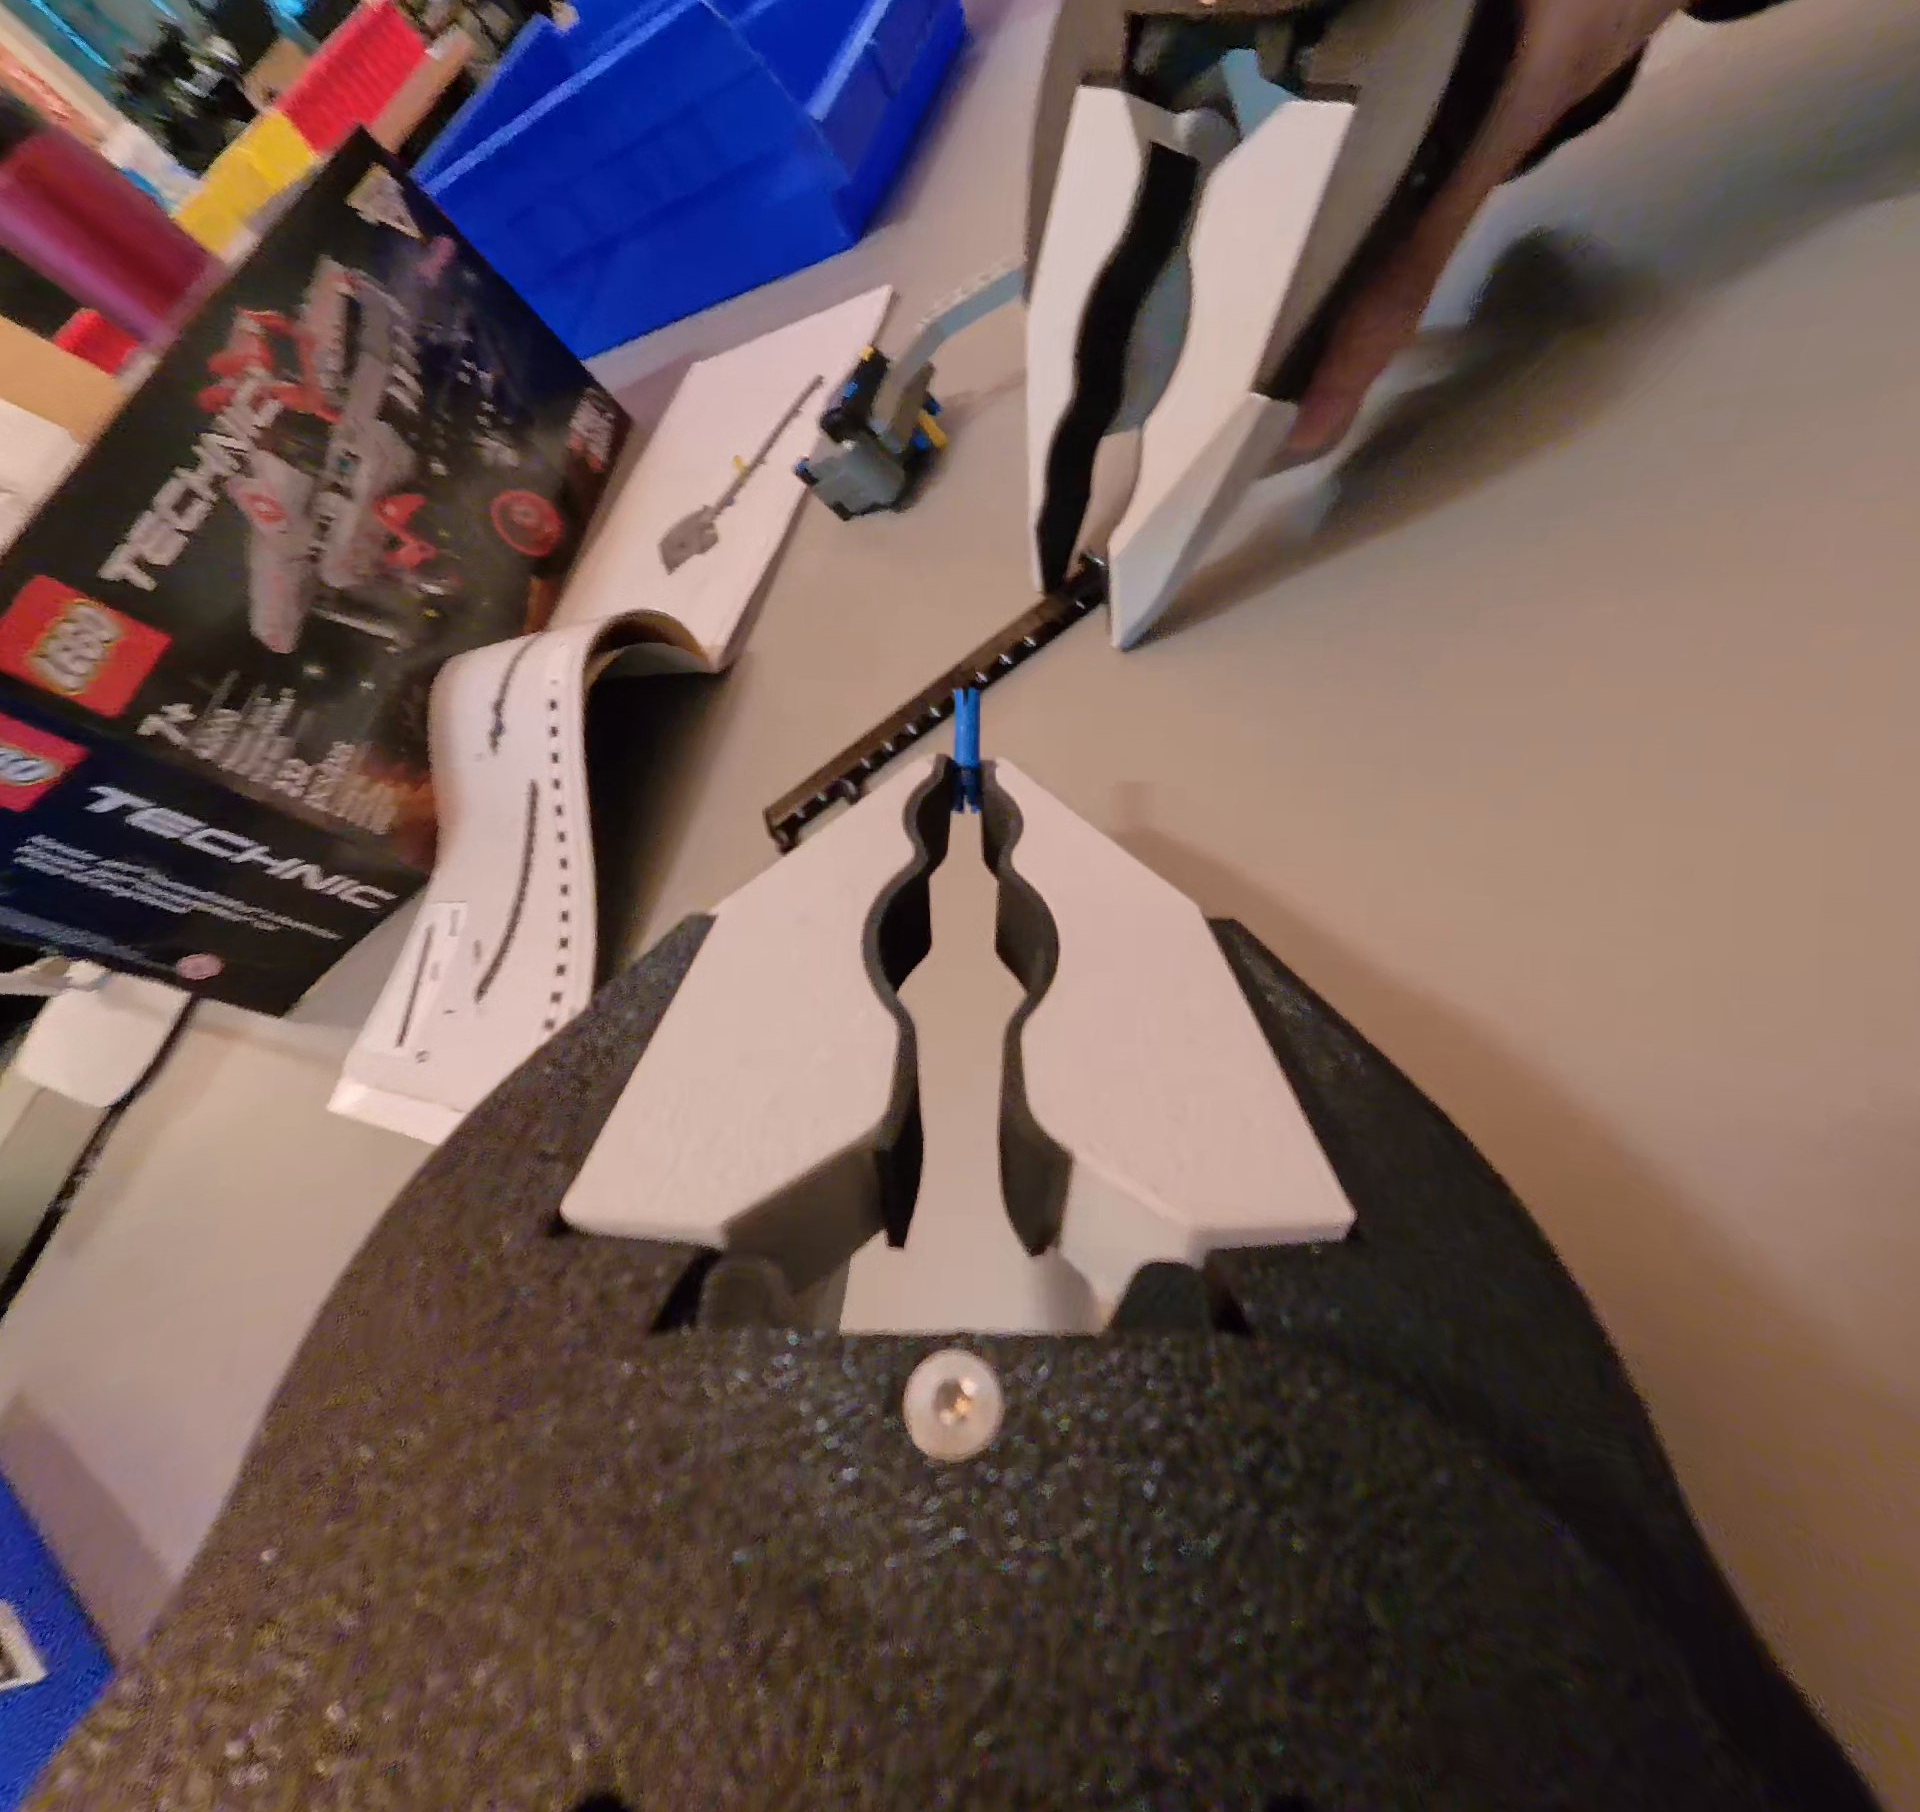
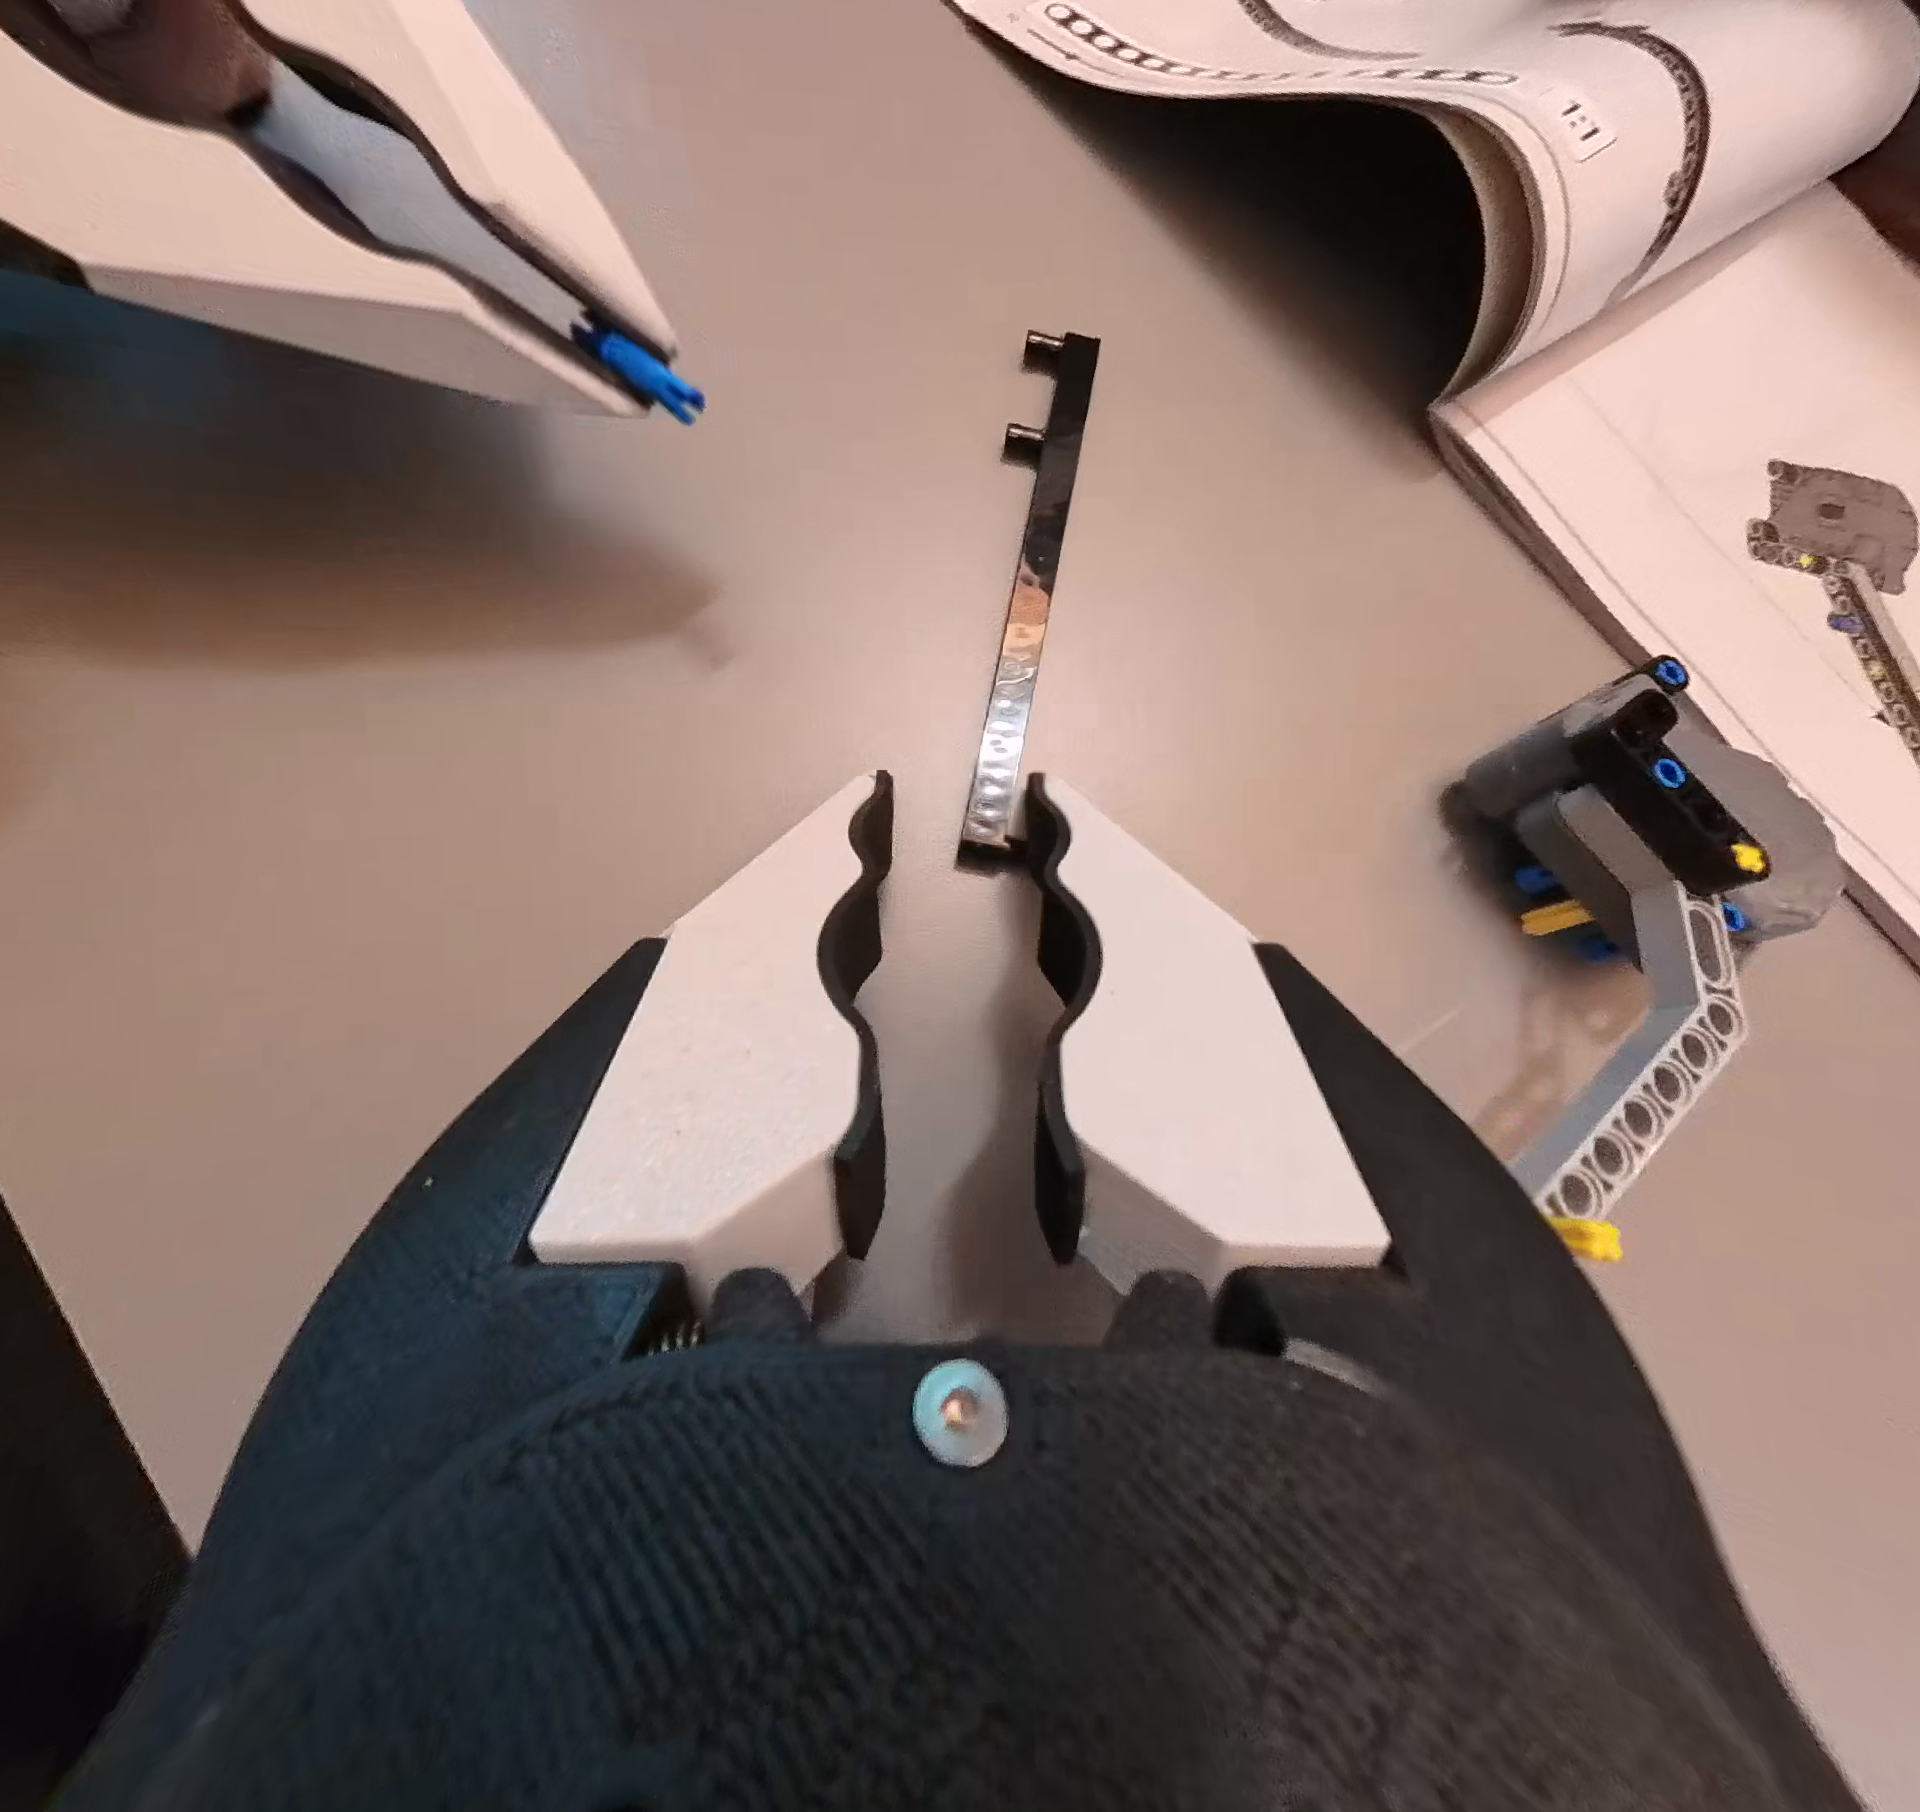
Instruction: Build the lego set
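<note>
My left tool grips a blue pin, while my right tool stands open with one finger against the black beam on the counter.

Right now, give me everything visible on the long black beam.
The long black beam is a thin, glossy Technic-style strip with a row of holes along its length. Two short black pins stick out sideways near its far end in the right wrist view. It lies on the grey table, one end by the right gripper, against its right finger; whether it is gripped is unclear. The blue pin in the left gripper sits apart from it.
</note>
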A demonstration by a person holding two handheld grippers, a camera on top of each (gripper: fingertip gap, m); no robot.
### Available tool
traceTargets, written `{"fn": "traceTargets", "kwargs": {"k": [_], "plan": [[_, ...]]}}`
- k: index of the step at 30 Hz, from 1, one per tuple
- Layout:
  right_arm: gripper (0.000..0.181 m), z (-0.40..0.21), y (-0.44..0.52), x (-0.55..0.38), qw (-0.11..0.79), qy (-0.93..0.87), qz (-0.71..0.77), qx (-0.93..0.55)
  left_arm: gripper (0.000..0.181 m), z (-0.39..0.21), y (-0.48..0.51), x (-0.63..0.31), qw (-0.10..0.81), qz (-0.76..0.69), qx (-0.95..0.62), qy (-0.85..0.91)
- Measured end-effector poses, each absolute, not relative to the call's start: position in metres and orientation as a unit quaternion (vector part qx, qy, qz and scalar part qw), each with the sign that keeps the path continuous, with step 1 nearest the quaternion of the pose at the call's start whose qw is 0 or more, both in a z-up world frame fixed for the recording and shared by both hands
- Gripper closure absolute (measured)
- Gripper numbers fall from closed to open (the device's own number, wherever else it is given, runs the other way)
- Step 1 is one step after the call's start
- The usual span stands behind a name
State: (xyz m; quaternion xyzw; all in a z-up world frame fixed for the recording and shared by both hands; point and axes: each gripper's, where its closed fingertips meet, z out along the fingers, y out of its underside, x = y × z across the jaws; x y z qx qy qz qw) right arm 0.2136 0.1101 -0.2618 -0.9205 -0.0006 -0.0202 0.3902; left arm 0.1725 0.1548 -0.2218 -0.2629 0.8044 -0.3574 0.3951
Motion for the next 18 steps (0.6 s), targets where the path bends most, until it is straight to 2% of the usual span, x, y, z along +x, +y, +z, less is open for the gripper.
{"fn": "traceTargets", "kwargs": {"k": [1, 5, 14, 18], "plan": [[0.16, -0.262, 0.11, 0.213, 0.389, -0.003, -0.017, -0.921, 0.179, -0.224, 0.154, 0.171, 0.386, -0.355, -0.265, 0.809], [0.163, -0.262, 0.111, 0.211, 0.386, 0.005, -0.004, -0.923, 0.179, -0.228, 0.151, 0.171, 0.351, -0.362, -0.289, 0.813], [0.133, -0.261, 0.098, 0.209, 0.388, 0.034, 0.01, -0.921, 0.179, -0.228, 0.157, 0.172, 0.312, -0.391, -0.347, 0.793], [0.141, -0.256, 0.098, 0.22, 0.406, 0.054, -0.02, -0.912, 0.179, -0.228, 0.159, 0.173, 0.302, -0.41, -0.358, 0.783]]}}
